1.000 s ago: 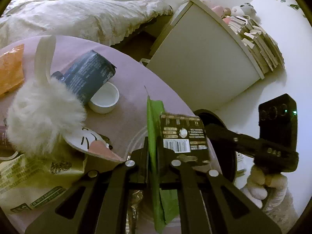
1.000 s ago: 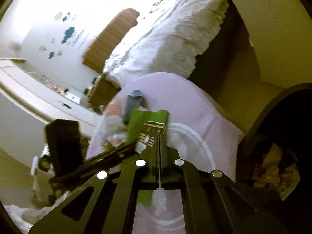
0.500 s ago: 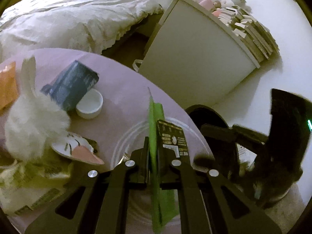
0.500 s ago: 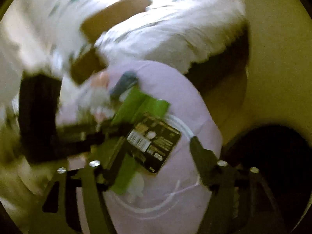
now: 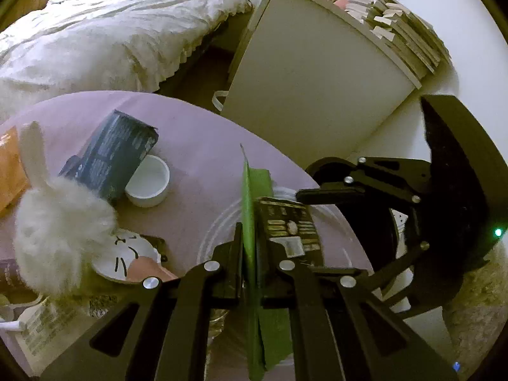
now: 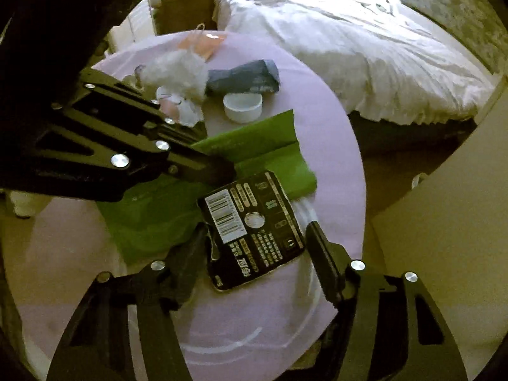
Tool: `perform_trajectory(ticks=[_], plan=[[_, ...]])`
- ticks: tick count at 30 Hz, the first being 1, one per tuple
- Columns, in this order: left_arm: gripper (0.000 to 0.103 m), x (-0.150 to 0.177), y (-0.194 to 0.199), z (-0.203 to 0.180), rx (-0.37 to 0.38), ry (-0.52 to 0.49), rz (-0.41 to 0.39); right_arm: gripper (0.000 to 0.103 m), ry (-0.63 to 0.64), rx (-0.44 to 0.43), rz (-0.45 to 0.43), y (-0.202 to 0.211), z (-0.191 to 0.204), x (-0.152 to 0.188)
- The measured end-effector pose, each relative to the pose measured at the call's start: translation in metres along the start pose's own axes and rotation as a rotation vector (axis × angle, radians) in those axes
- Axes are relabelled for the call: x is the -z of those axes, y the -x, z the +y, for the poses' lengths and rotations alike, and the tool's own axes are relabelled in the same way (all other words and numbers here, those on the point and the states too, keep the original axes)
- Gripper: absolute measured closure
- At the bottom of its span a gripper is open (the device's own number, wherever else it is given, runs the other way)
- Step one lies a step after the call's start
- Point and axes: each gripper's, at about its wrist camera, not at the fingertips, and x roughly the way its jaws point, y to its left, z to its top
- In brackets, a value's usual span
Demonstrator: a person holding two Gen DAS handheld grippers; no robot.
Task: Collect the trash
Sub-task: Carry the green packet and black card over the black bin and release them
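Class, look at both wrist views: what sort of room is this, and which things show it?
Most likely a bedroom: a bed with rumpled white bedding, a white cabinet topped with books and soft toys, and a round pink table of clutter.

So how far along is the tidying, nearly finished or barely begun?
Early, I'd say. In hand: the left gripper is shut on the green wrapper, while the right gripper's fingers are closing around its black label card. Left on the purple table: a dark blue packet, an orange wrapper and printed paper packaging.

Upper left: rumpled white bed (image 5: 104,35). Upper right: white cabinet (image 5: 311,85) stacked with books (image 5: 400,28). Left: fluffy white bunny toy (image 5: 60,222), small white bowl (image 5: 147,184).
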Motion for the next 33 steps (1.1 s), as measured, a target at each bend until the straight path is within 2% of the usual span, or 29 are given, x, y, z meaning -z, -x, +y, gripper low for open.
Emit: perform_trajectory(ticks=[4, 9, 13, 16, 19, 23, 27, 33], plan=[[0.097, 0.001, 0.003, 0.004, 0.024, 0.026, -0.017, 0.042, -0.025, -0.009, -0.034, 0.011, 0.006, 0.010], [0.097, -0.003, 0.015, -0.008, 0.077, 0.029, -0.061, 0.042, -0.204, 0.004, -0.145, 0.054, -0.016, 0.034], [0.097, -0.014, 0.020, -0.032, 0.178, 0.038, -0.076, 0.042, -0.591, 0.053, -0.245, 0.096, -0.078, 0.073], [0.097, -0.023, 0.009, -0.058, 0.245, 0.035, -0.069, 0.042, -0.876, 0.080, -0.287, 0.117, -0.119, 0.120], [0.097, -0.029, -0.013, -0.087, 0.292, 0.043, -0.061, 0.042, -0.961, 0.156, -0.260, 0.120, -0.133, 0.148], [0.097, -0.033, -0.057, -0.115, 0.329, 0.069, -0.002, 0.042, -1.045, 0.172, -0.220, 0.113, -0.142, 0.181], [0.097, -0.032, -0.087, -0.131, 0.323, 0.077, 0.044, 0.042, -1.105, 0.167, -0.192, 0.100, -0.147, 0.203], [0.096, -0.029, -0.107, -0.143, 0.323, 0.064, 0.084, 0.039, -1.188, 0.143, -0.158, 0.076, -0.156, 0.225]])
